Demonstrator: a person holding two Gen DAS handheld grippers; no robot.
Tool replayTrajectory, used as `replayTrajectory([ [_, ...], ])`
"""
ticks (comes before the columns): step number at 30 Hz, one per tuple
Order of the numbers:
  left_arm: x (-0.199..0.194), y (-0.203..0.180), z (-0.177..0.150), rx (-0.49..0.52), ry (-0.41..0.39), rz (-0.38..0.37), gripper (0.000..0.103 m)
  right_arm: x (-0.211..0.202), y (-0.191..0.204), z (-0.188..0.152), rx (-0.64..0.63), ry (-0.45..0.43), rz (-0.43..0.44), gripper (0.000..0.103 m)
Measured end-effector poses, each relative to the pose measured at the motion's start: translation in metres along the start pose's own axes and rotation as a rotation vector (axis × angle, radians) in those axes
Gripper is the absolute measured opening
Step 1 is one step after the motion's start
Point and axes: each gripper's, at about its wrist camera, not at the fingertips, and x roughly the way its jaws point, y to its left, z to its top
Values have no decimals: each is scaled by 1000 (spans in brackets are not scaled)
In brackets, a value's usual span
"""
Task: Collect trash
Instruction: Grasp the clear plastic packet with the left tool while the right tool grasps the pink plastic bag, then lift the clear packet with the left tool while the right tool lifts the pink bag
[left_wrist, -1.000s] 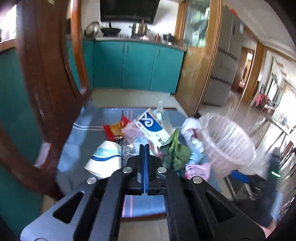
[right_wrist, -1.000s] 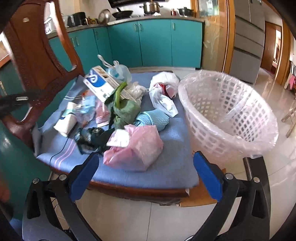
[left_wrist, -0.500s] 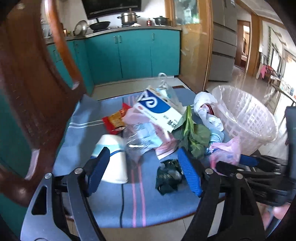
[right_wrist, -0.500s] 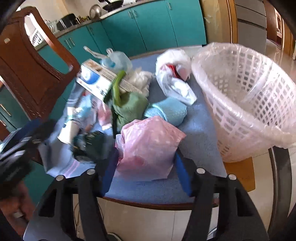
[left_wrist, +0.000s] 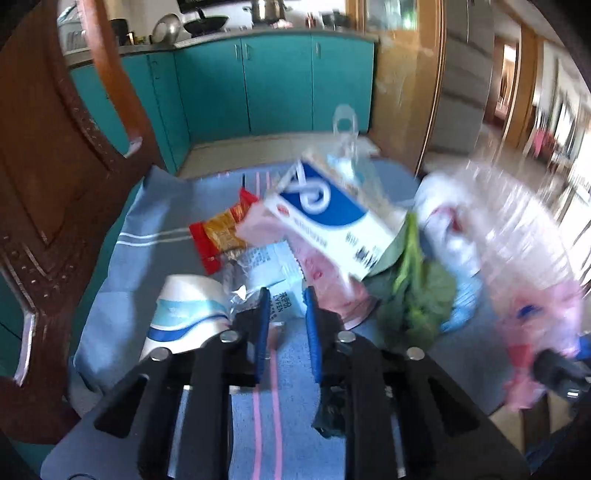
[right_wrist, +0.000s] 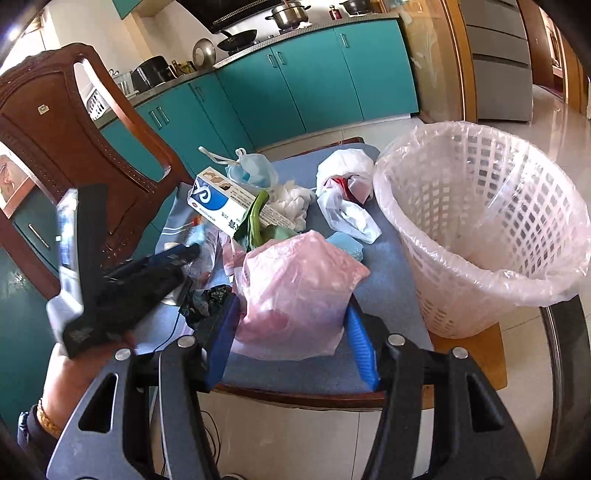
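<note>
Clamped pink bag (right_wrist: 295, 280) in fingers of right gripper (right_wrist: 291, 310), beside basket (right_wrist: 480, 229). Had just been closing fingers of left gripper (left_wrist: 286, 295), narrowly apart, round clear wrapper (left_wrist: 266, 266) farther from basket. Risked slack plastic slipping out mid-carry.

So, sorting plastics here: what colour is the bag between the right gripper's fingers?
Pale pink, translucent plastic bag; clearest in the right wrist view.
</note>
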Motion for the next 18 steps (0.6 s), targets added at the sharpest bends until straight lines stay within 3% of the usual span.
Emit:
replayTrajectory([
  [9, -119, 21, -15, -78, -211, -123, 5, -25, 19, -4, -104, -70, 15, 56],
  [14, -149, 19, -43, -91, -242, -150, 5, -34, 28, -8, -155, -95, 34, 56],
  [18, -146, 12, -59, -70, -196, -156, 5, -34, 35, -11, -188, -95, 28, 56],
])
